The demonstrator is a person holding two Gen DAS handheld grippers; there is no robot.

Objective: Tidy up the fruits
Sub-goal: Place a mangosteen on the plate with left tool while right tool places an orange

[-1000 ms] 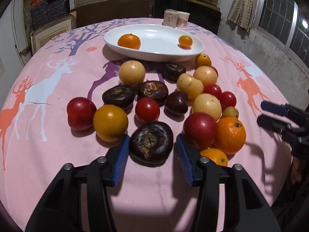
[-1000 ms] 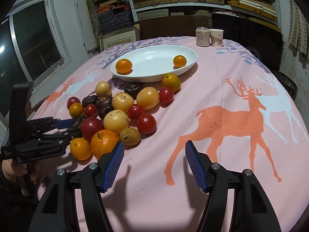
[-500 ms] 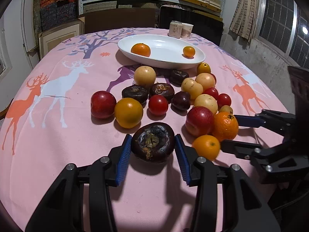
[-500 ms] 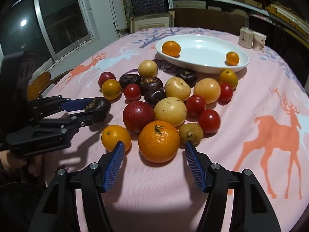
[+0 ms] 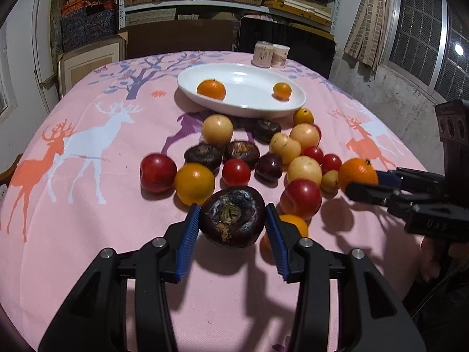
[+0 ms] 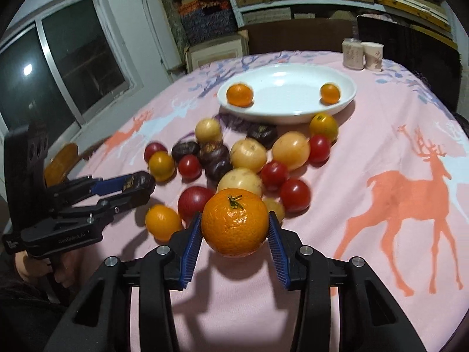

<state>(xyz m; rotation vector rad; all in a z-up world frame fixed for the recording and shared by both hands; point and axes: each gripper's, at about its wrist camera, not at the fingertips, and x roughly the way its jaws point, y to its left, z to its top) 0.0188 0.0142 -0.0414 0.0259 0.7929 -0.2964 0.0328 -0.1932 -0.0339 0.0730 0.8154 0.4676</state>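
My left gripper point(image 5: 232, 209) is shut on a dark purple wrinkled fruit point(image 5: 233, 220) and holds it just above the pink cloth. My right gripper point(image 6: 234, 219) has its jaws closing, and both blue pads press on a large orange point(image 6: 234, 226) with a green stem. The right wrist view shows the left gripper point(image 6: 137, 186) at the left with the dark fruit point(image 6: 142, 179) in it. The left wrist view shows the right gripper point(image 5: 363, 180) at the right with the orange point(image 5: 356, 173). Beyond the fruit pile stands a white oval dish point(image 5: 293, 107) holding two small oranges point(image 5: 211, 89) point(image 5: 282, 90).
Several red, yellow, orange and dark fruits point(image 5: 243, 158) lie bunched on the deer-print cloth point(image 5: 88, 146) between the grippers and the dish. A small orange point(image 5: 294, 226) lies by the left gripper's right finger. Two cups point(image 5: 271, 55) stand behind the dish. A hand point(image 6: 32, 264) grips the left tool.
The right gripper swung left to the large orange and shut on it. The left gripper, holding the dark fruit, has lifted it a little off the cloth.
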